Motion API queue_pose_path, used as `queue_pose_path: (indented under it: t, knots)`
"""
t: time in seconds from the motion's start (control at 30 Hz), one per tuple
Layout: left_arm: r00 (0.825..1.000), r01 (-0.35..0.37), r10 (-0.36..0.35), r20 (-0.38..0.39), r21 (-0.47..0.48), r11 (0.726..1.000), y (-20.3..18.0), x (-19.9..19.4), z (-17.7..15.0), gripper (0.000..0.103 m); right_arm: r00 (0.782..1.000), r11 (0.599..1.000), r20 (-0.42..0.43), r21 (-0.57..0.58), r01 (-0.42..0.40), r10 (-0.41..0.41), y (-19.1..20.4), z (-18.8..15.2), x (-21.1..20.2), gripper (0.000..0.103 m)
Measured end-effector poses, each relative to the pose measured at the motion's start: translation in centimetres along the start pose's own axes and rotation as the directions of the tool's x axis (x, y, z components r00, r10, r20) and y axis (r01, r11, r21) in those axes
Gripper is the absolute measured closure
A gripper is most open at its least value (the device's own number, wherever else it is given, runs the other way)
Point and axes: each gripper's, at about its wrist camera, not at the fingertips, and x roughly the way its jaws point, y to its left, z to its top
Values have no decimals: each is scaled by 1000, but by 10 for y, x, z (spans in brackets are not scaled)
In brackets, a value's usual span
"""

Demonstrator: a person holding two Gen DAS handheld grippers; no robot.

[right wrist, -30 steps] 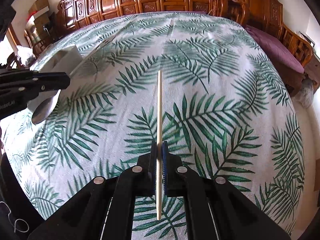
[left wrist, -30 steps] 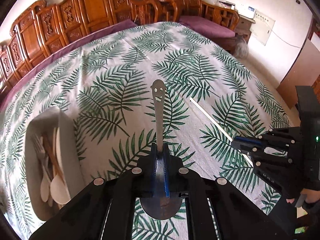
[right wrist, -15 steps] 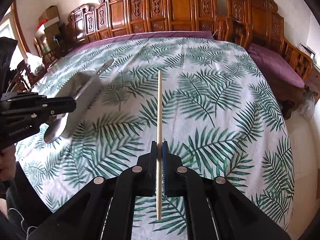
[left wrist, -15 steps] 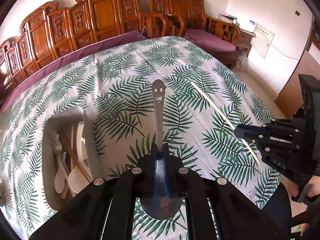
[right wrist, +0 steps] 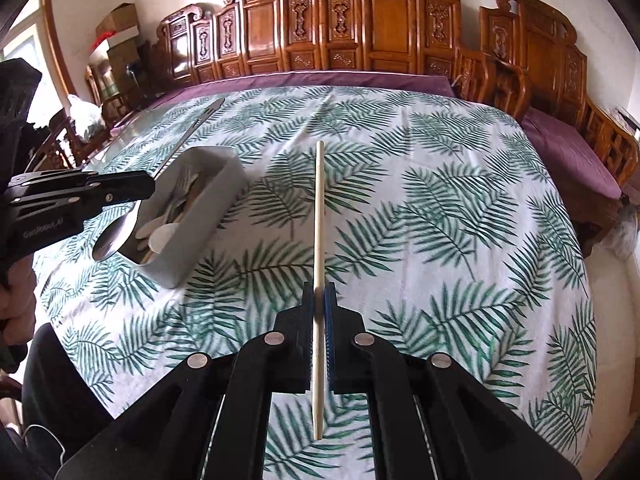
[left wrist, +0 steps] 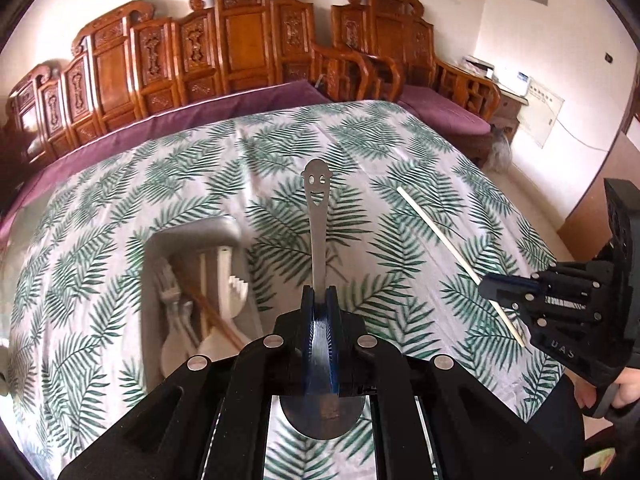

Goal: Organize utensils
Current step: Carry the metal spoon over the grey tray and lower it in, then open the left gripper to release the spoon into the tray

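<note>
White tablecloth (right wrist: 440,208) printed with green fern leaves, pale grey plastic tray (right wrist: 208,208), silvery smiley-handled steel spoon (left wrist: 318,216), cream wooden chopstick (right wrist: 319,240), purple cushions (right wrist: 568,152).

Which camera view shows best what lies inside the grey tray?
The left wrist view: it looks down into the tray, showing forks, spoons and chopsticks. The right wrist view shows the tray from the side, its contents partly hidden.

A glossy metal spoon (left wrist: 318,216), a matt pale wooden chopstick (right wrist: 319,216), a printed cloth tablecloth (right wrist: 420,208) and a smooth grey plastic tray (right wrist: 208,208).
</note>
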Motion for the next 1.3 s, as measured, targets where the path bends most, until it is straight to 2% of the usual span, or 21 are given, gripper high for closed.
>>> queue_pose_path:
  t: [0.47,0.8,1.0,1.3]
  knots:
    - [998,-59,58,-12,-99,993,70,2,-15,98,999,996,-14,-71,-52,51,55,26,16,97]
    - [996,-73,65,-68,-133,988,108,31,-20,98,997,993,-30,-96,-69,66,78,35,25,97]
    - [993,-75,61,-99,-149,986,119,51,-23,98,996,991,-45,-107,-77,72,90,40,34,97]
    - [994,-64,50,-95,-150,987,123,61,-21,97,994,989,-63,-118,-94,87,107,50,52,97]
